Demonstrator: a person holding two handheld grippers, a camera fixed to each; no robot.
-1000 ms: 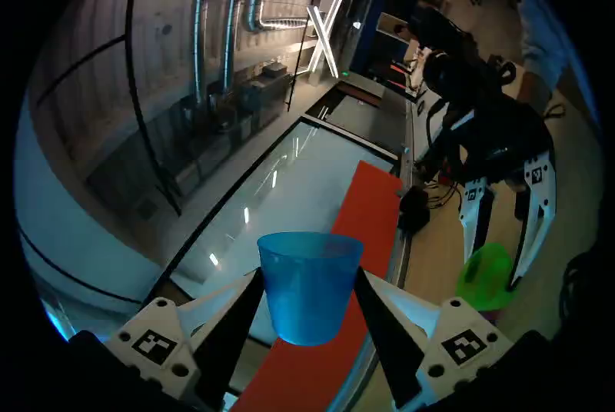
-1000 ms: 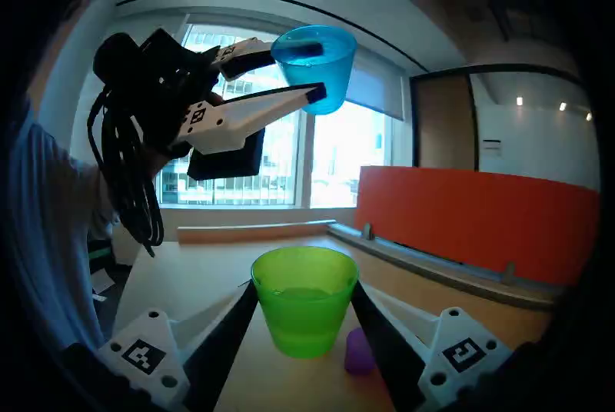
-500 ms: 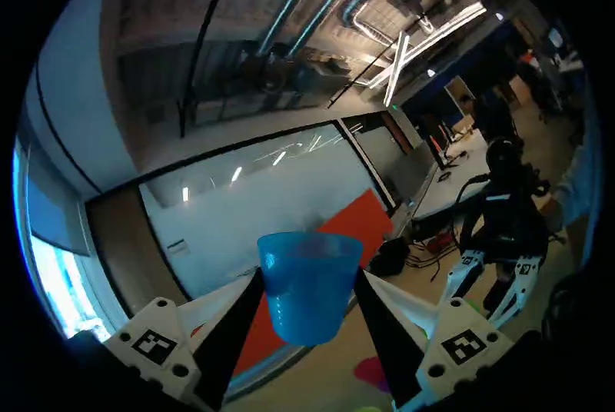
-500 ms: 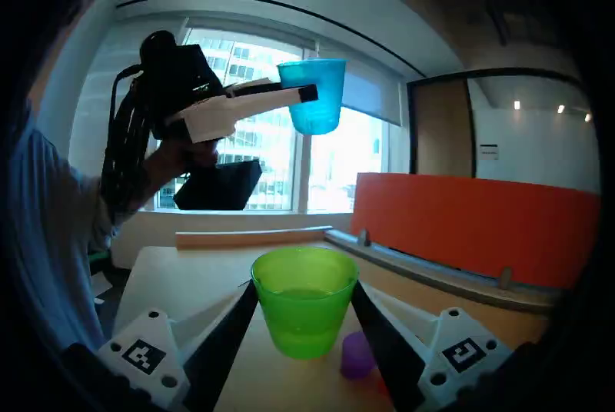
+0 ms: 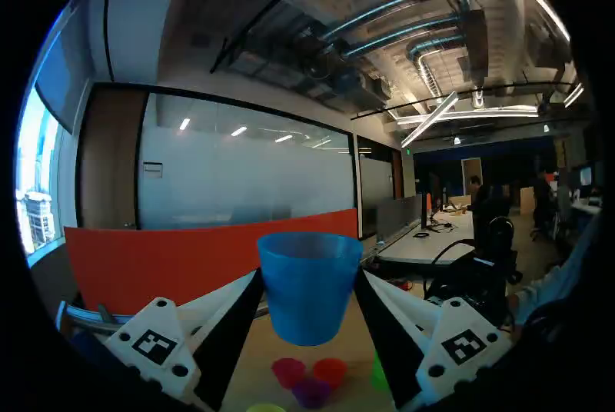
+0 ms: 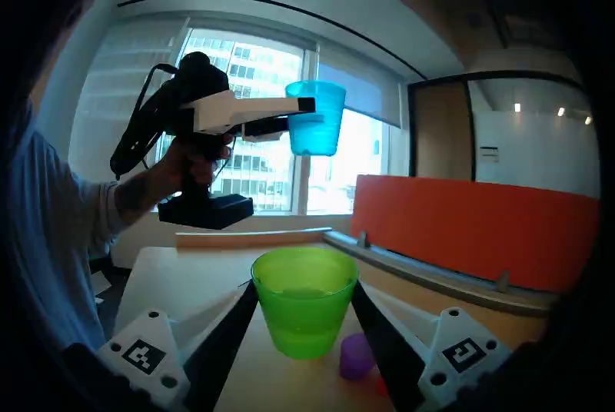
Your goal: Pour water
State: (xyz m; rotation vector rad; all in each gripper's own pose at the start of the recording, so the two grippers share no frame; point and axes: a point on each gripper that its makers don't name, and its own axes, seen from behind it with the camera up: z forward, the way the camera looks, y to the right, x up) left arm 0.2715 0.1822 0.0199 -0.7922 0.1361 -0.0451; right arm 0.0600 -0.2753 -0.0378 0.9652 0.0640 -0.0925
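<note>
The blue cup (image 5: 310, 300) is swinging back upright, the left gripper (image 5: 309, 277) clamping its sides; the right gripper (image 6: 304, 293) is squeezing the green cup (image 6: 304, 323), water sitting inside.

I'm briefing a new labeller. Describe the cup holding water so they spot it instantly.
Find the orange partition along the wooden tabletop. In front of it, the right tool grips a translucent green cup with water in it. The blue cup hangs high against the window.
</note>
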